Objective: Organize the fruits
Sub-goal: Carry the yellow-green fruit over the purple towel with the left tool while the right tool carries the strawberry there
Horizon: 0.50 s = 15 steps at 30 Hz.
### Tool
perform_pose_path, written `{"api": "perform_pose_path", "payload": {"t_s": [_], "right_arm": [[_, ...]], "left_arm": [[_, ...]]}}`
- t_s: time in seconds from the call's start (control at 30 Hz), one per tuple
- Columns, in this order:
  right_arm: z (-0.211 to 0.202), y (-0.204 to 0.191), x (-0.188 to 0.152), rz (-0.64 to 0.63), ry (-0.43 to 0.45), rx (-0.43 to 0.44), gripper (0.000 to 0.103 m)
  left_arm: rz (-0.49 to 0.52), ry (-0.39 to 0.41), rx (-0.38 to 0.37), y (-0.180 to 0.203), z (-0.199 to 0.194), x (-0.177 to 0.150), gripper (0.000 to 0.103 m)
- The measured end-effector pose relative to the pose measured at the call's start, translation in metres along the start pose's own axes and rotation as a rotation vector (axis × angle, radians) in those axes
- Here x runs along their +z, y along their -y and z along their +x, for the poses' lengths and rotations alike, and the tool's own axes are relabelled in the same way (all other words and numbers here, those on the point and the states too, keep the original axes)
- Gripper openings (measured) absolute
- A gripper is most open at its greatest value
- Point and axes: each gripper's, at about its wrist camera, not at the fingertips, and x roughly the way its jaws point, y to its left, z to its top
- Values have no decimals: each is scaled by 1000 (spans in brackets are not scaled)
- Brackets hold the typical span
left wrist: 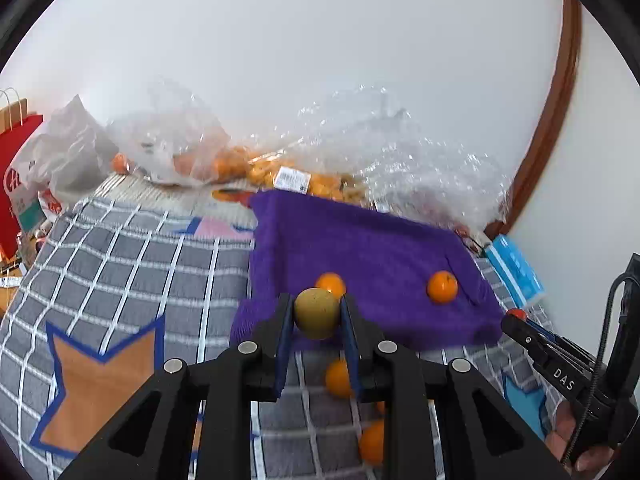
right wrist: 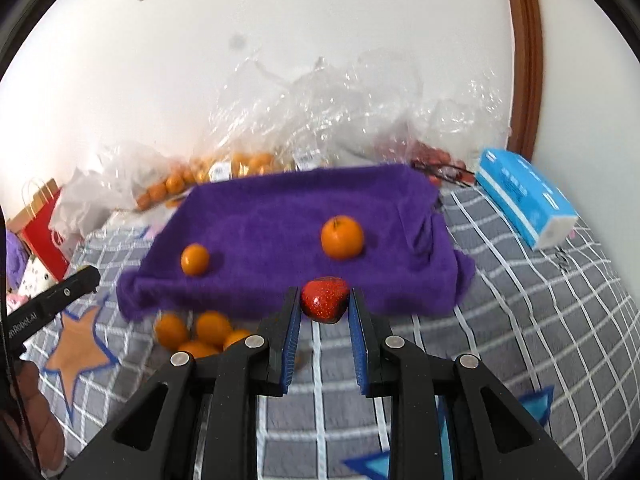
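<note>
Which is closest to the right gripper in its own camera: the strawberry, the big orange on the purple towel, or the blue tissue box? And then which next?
1. Strawberry, held between the right gripper's fingers.
2. Big orange, just ahead on the purple towel.
3. Blue tissue box, far off to the right by the wall.

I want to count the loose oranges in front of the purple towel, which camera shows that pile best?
The right wrist view. The pile of oranges lies in the open on the checked blanket, just in front of the purple towel; at least four show. In the left wrist view the left tool covers most of them.
</note>
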Motion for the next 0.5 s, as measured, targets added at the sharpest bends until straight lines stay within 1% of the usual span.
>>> {"api": "perform_pose_path", "payload": {"t_s": [0.27,0.4,0.5], "right_arm": [[23,3,38,-4,38,-9,24],[38,4,43,-1,39,-7,24],[55,9,39,24,9,2,24]], "left_arm": [[-54,6,1,0,33,23,22],[-76,11,-1,-1,48,27,22],[-81,5,-9,-5,57,22,22]]}}
